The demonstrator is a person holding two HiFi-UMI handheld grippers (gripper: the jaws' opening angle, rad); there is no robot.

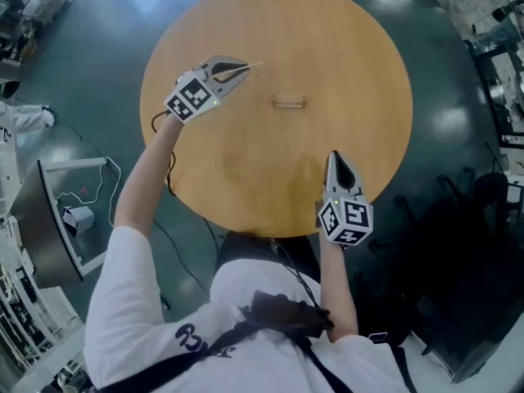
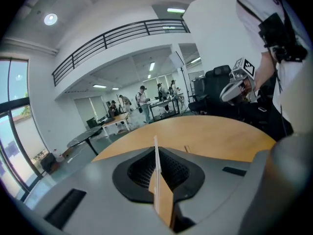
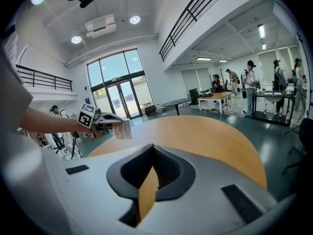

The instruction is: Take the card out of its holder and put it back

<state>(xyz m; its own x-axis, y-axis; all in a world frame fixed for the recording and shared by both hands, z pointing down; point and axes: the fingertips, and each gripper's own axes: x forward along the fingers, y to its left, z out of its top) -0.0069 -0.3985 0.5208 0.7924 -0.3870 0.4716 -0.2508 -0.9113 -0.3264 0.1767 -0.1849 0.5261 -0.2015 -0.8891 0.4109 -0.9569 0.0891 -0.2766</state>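
Head view shows my left hand-held gripper (image 1: 244,67) above the far left part of the round wooden worktop (image 1: 270,170). Its jaws are closed on the card (image 3: 123,129), which stands out from the tips and does not touch the wood. The small card holder (image 1: 288,101) stands near the middle of the worktop, to the right of the card and apart from it, and it looks empty. My right hand-held gripper (image 1: 334,157) is over the near edge with its jaws together and nothing between them.

I judge that the first half is done, because the card is out of its holder. What is left is to bring the card over the slot, lower it in and let go.

Right gripper view shows dark print on the pale face of the card, but it is too small to read. I see no brand name, only the square black-and-white markers on the cubes.
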